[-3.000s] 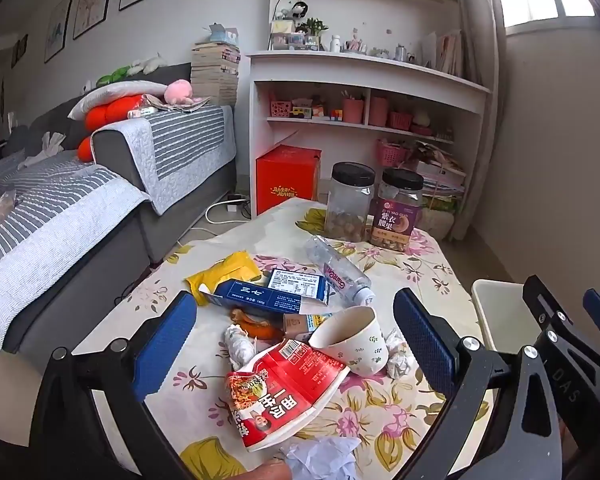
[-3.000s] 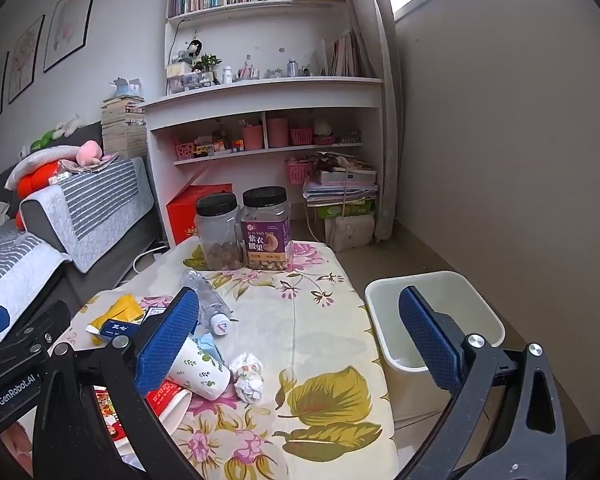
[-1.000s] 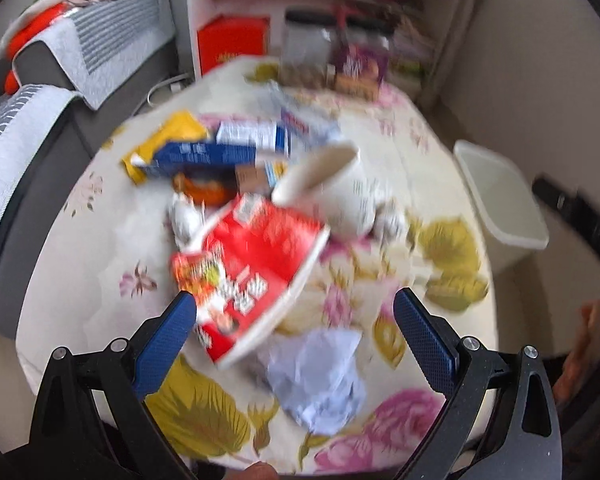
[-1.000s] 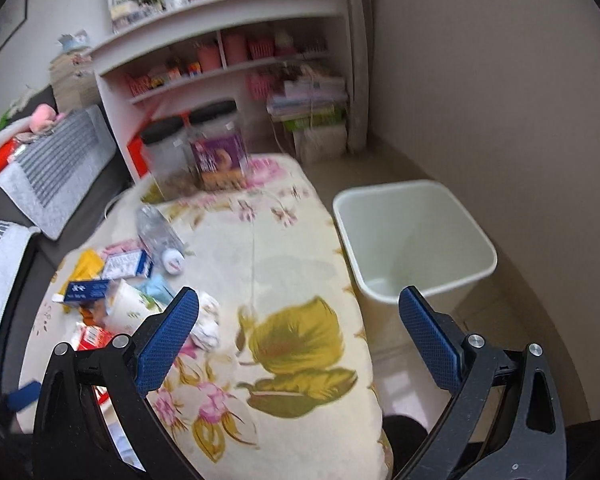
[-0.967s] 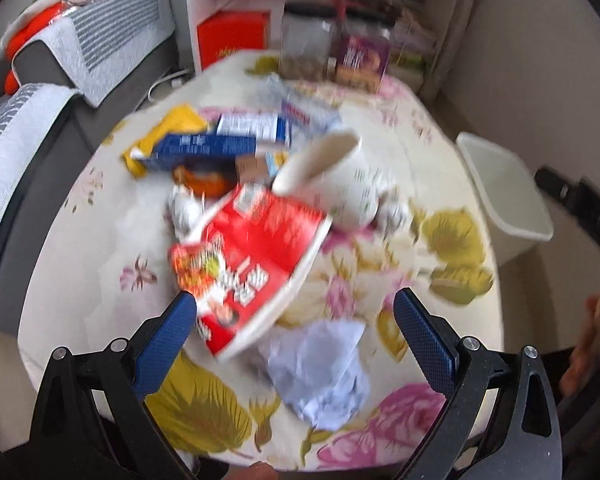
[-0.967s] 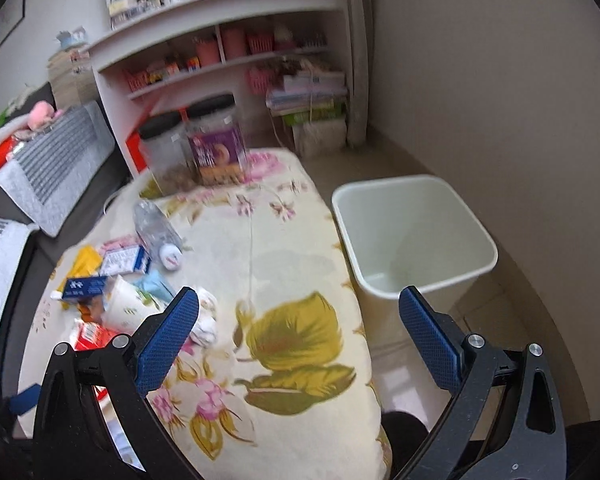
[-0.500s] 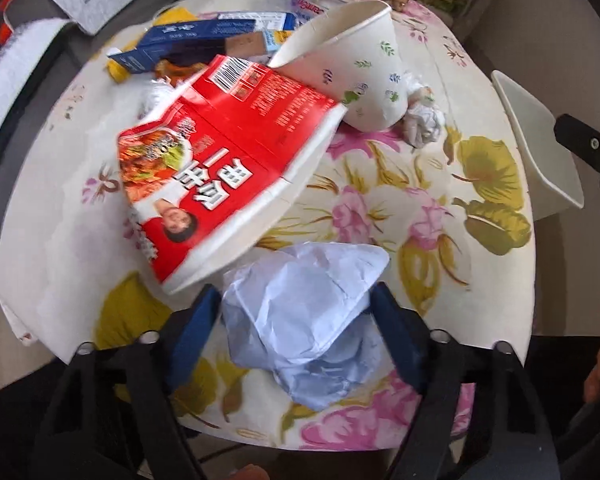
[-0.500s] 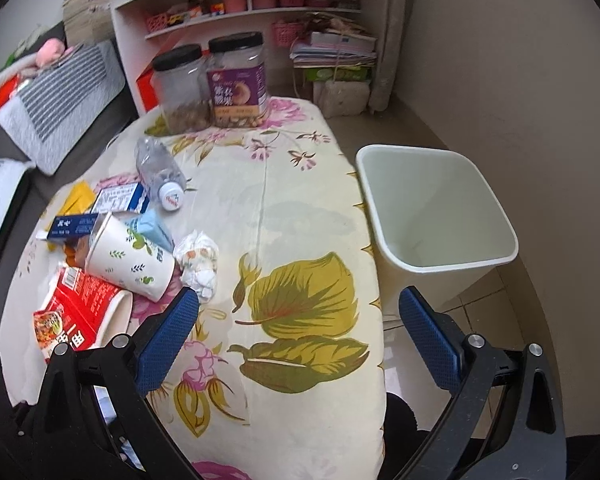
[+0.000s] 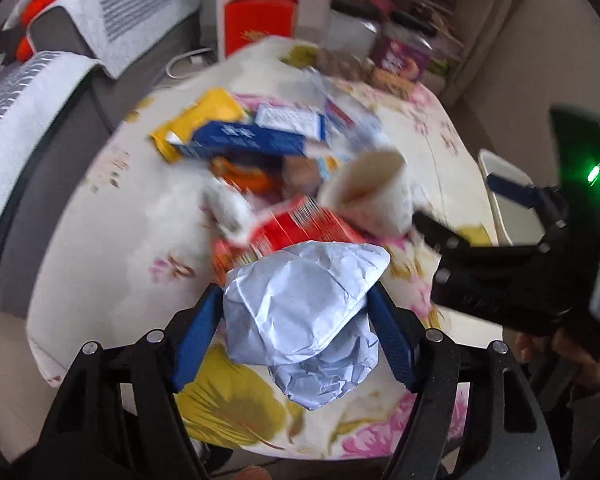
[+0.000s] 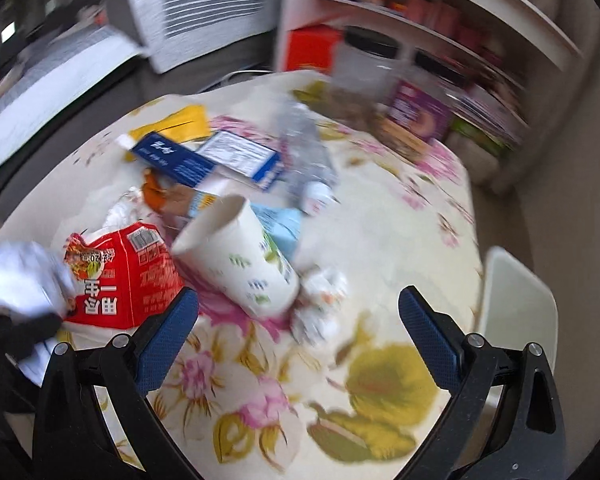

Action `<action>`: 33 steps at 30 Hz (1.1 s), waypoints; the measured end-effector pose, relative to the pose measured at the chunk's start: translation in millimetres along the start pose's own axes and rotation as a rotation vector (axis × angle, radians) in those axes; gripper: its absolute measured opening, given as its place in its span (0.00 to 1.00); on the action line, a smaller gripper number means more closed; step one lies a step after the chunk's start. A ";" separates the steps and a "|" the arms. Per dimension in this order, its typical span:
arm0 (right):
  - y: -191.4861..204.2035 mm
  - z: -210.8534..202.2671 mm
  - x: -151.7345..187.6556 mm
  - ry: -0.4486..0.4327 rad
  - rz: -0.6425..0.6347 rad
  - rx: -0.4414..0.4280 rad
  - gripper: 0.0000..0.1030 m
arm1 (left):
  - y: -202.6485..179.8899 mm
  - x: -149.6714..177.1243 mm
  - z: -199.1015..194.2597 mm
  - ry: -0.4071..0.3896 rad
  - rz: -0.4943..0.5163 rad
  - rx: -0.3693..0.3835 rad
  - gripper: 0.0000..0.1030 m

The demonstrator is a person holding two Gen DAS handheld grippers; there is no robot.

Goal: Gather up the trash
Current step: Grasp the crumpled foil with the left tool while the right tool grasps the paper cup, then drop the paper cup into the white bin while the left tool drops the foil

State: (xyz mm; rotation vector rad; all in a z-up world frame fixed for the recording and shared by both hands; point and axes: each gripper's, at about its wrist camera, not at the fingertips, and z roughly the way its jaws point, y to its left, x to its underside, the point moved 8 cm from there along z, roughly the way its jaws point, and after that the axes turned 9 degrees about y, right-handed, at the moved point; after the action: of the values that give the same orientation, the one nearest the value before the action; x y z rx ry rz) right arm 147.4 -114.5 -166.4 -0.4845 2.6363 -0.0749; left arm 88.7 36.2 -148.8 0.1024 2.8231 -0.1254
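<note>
The left tool [image 9: 296, 320] is squeezing the soft, light crumpled paper [image 9: 304, 316] beside the paper cup [image 9: 374, 196], while the right tool [image 10: 298, 322] is hanging spread apart.

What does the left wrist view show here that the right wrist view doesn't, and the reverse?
Only the left wrist view shows the left claw shut on the crumpled paper, and the right claw's body. Only the right wrist view shows the right claw open and empty, above the small paper wad. Both show the paper cup, red noodle pack and white bin.
</note>
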 end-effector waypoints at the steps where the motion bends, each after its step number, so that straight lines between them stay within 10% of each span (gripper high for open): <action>1: 3.9 5.0 -3.6 0.009 -0.027 -0.019 0.93 | 10.2 -6.5 -3.1 -0.012 -0.019 -0.003 0.70; 14: 53.9 50.1 -17.8 0.114 -0.183 -0.188 0.46 | 54.7 -15.9 8.8 -0.011 -0.163 0.000 0.70; 33: -4.2 -44.0 -59.2 -0.223 0.079 -0.243 0.43 | 28.7 -44.0 -27.9 -0.230 -0.165 0.017 0.70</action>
State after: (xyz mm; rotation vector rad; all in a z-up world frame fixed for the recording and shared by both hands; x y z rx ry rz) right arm 178.4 -99.0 -101.3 -0.4393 2.4508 0.3104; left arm 124.4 64.9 -110.9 -0.1334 2.5976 -0.1859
